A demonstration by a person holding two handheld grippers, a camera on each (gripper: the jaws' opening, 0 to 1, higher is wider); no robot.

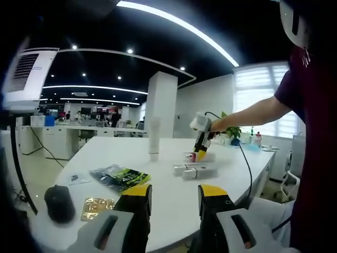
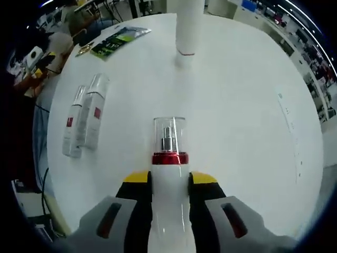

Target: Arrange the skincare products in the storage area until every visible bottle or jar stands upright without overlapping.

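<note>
My right gripper (image 2: 169,182) has its jaws clamped on a white pump bottle (image 2: 169,158) with a red collar and clear cap, held over the white table (image 2: 237,116). The grip sits low on the body, so I judge it could swing or slip as I tip it upright, and a tilted set-down would let it topple. Two slim bottles (image 2: 84,118) lie flat side by side, touching, just to one side; a careless move could knock them rolling toward the edge. A tall white tube (image 2: 188,26) stands further off. My left gripper (image 1: 174,197) hangs open, holding nothing, above a green packet (image 1: 120,176).
</note>
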